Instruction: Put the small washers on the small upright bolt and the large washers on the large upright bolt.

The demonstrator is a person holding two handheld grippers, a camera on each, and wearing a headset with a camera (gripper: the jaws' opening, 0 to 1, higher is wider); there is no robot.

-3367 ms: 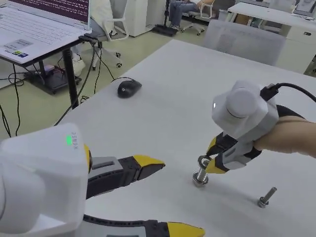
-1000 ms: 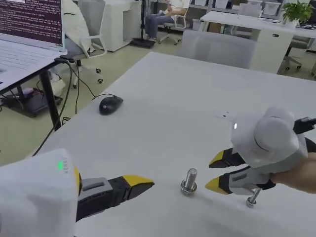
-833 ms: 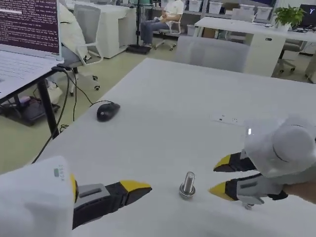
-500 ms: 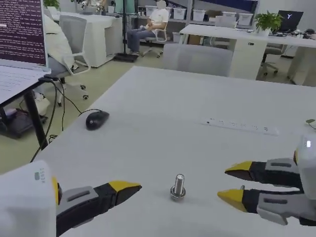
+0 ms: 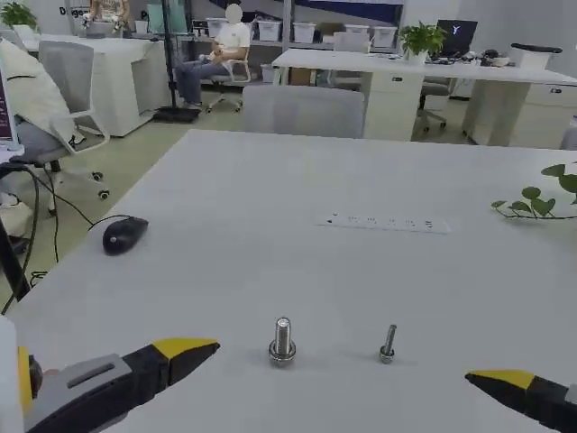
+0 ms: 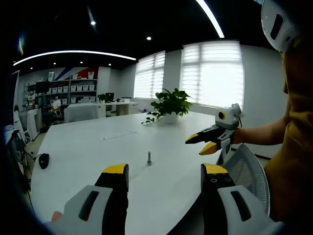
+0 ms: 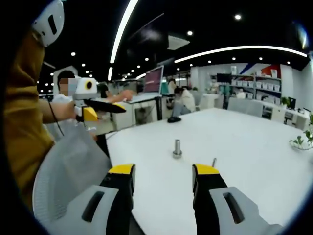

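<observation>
Large upright bolt [image 5: 282, 340] and small upright bolt [image 5: 388, 344] stand apart near the front of the white counter [image 5: 297, 180], the large one to the left with a wider ring at its foot. The left gripper [image 6: 165, 172] and right gripper [image 7: 162, 172] hang off to either side, clear of both bolts – jaws parted on each, holding nothing. Farther off lie a black mouse [image 5: 124, 234] by the left edge, a white power strip [image 5: 383, 222] and a leafy sprig [image 5: 541, 200]
</observation>
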